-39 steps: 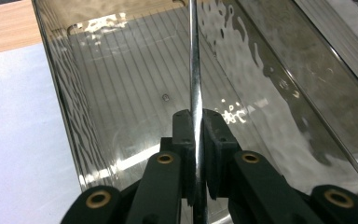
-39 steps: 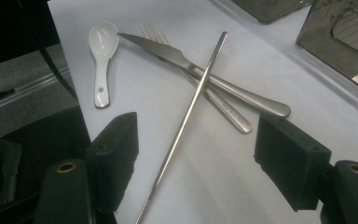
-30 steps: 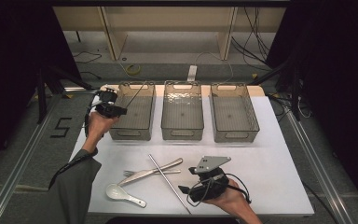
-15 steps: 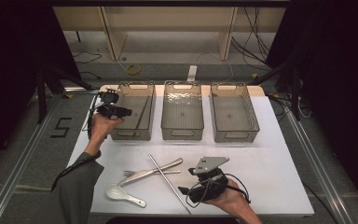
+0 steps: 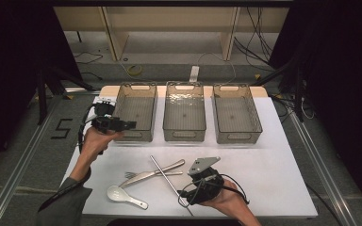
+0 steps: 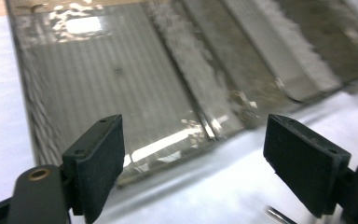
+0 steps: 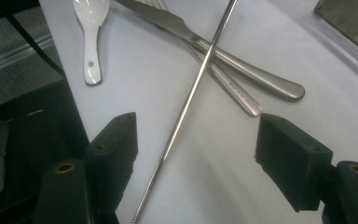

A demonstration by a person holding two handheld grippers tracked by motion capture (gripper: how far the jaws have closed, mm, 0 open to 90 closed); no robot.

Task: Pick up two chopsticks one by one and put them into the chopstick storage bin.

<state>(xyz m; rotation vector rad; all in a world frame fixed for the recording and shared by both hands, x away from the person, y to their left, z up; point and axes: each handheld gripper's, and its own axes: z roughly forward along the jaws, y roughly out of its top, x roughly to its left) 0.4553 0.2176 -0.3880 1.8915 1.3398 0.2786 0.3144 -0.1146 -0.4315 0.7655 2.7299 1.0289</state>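
Right gripper [image 7: 193, 140] spread over chopstick [image 7: 186, 107], left gripper [image 6: 193, 140] just opened, empty; chopstick crossing knife [image 7: 223, 53] may roll.

One readable mark: a black numeral "5" [image 5: 62, 128] on the grey floor [image 5: 28, 155], left of the worktop [image 5: 273, 160], seen in the high view. No legible text, label or brand on the three bins, the cutlery or either gripper in any view.
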